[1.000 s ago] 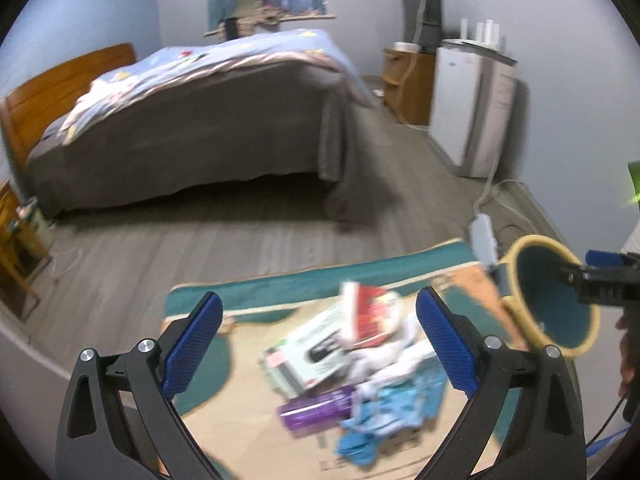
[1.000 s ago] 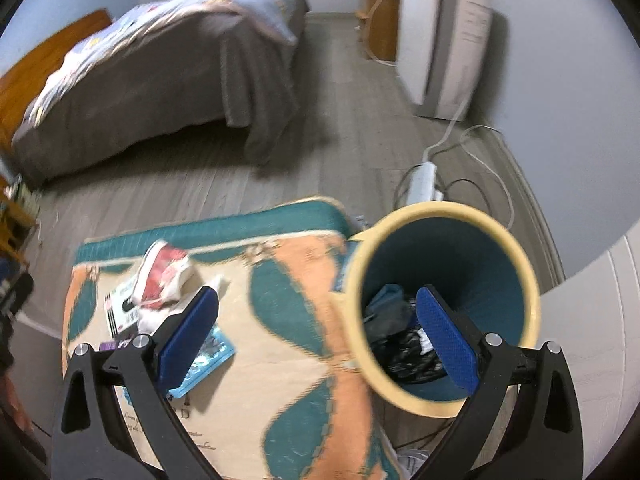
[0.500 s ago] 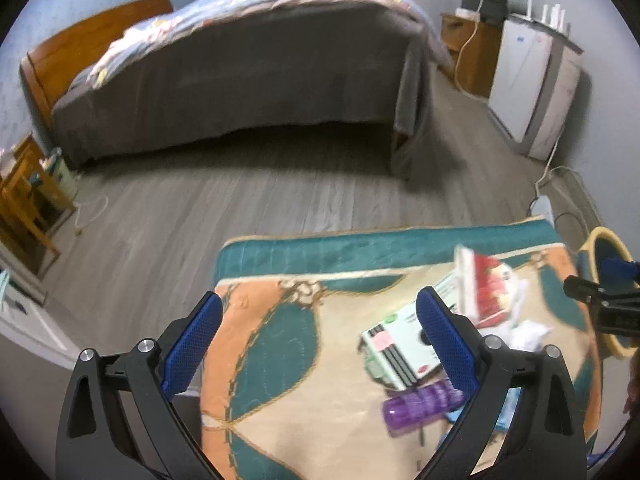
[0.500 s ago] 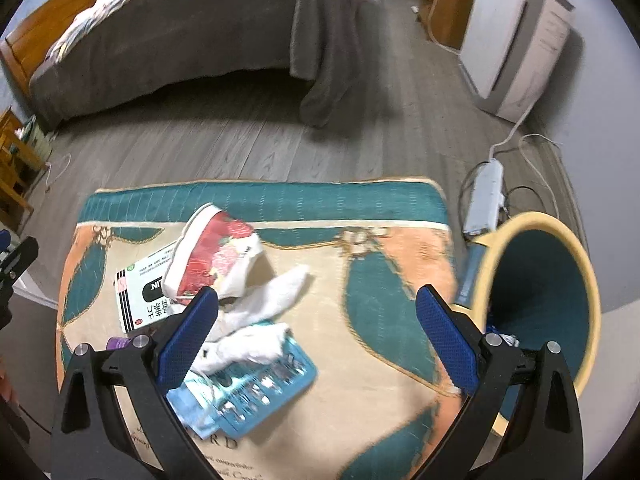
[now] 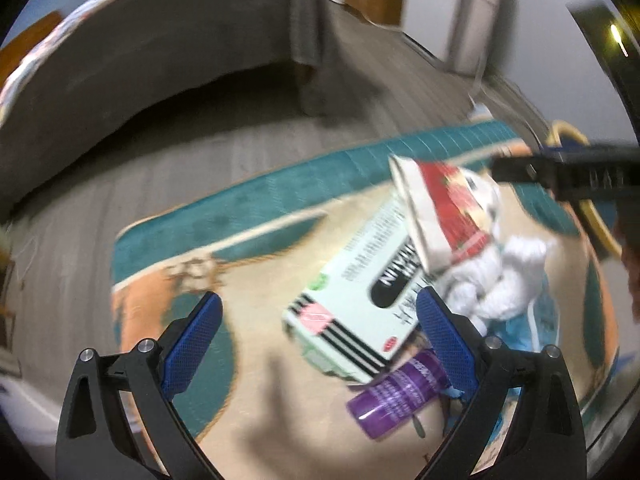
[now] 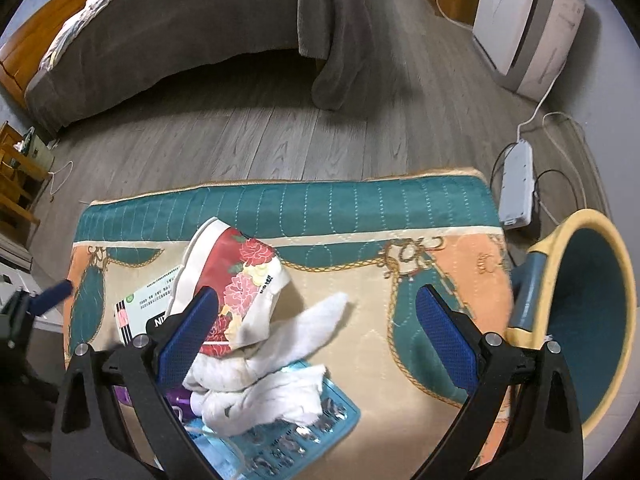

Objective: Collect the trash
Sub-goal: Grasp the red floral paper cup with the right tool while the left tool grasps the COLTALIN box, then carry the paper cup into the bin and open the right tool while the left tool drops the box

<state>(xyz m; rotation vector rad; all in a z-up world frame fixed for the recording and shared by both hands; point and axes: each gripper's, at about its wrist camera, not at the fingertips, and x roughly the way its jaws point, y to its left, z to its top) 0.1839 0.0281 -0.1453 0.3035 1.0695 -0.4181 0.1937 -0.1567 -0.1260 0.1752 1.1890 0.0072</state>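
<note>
Crowding the rug (image 6: 400, 300), piled trash (image 6: 256, 360) lies under both empty, spread claws, bin (image 6: 588, 320) beside.

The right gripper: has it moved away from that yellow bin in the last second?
Yes. The right gripper swung left, off the yellow bin, which now sits at the view's right edge, toward the trash pile.

Bed (image 6: 192, 36): grey cover, far side of the floor
Power strip (image 6: 517, 188): on the floor beside the rug (image 6: 360, 208)
White appliance (image 6: 528, 20): against the wall

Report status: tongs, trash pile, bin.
Both tongs open, empty: left, right. Trash pile on mat. Bin right of mat, path unobstructed.
</note>
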